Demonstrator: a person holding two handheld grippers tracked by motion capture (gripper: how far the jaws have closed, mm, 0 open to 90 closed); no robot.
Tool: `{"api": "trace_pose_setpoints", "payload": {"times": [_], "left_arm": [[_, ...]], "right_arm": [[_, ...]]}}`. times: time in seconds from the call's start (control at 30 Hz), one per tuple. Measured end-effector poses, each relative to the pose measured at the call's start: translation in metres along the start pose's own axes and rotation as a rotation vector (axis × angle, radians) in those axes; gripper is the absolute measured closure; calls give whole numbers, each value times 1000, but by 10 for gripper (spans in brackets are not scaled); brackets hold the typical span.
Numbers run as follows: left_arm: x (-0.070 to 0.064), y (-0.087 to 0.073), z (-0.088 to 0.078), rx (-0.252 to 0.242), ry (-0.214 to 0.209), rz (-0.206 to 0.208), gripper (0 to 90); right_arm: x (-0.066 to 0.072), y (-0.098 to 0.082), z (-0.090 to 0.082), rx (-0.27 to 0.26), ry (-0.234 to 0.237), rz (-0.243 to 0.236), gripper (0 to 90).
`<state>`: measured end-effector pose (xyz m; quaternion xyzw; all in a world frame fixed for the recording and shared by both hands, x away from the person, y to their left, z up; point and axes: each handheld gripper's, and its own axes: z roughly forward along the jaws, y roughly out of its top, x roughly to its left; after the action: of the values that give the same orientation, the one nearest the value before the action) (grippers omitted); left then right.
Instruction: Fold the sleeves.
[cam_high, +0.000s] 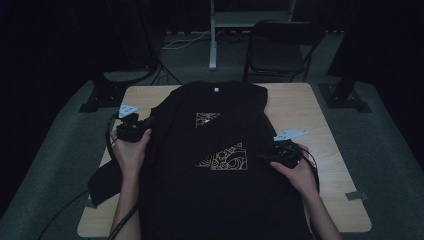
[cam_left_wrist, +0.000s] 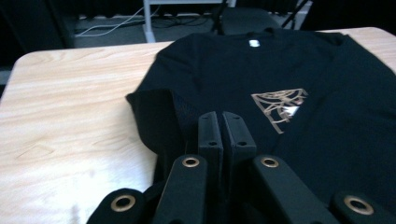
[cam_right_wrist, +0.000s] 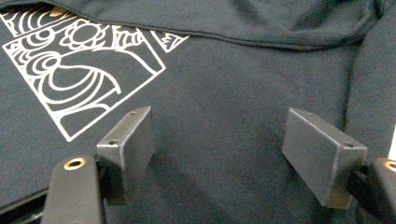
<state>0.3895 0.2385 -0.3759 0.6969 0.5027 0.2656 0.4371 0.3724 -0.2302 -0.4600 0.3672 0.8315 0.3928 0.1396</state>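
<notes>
Showing T-shirt, unreadable neck label

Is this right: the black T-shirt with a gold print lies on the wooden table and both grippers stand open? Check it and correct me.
Not quite. Only the right gripper stands open, its jaws wide apart over the black T-shirt with a gold print, as the right gripper view shows. In the left gripper view, the left gripper has its jaws pressed together. The shirt does lie on the wooden table.

Very dim, murky high view; both gripper views brighter, slightly soft.
</notes>
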Motion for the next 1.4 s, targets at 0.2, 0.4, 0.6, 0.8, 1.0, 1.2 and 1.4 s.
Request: {"api": "trace_pose_setpoints", "payload": {"times": [0.2, 0.4, 0.6, 0.8, 1.0, 1.2, 1.4], "left_arm": [[-17, 10, 6, 4, -37, 34, 882], [-35, 18, 15, 8, -85, 66, 882], [-52, 23, 30, 29, -130, 82, 882], [-69, 18, 56, 79, -173, 97, 881], [-86, 11, 76, 110, -204, 109, 882], [-95, 8, 106, 165, -231, 101, 882], [-104, 8, 127, 220, -246, 109, 881]], "right_arm": [[0, 0, 0, 1, -2, -4, 243], [0, 0, 0, -1, 1, -2, 242], [0, 0, 0, -1, 2, 1, 243], [0, -1, -1, -3, 7, 4, 242], [-1, -1, -1, -6, 11, 5, 242], [-1, -1, -1, -5, 8, 3, 242], [-1, -1, -1, -6, 9, 3, 241]]}}
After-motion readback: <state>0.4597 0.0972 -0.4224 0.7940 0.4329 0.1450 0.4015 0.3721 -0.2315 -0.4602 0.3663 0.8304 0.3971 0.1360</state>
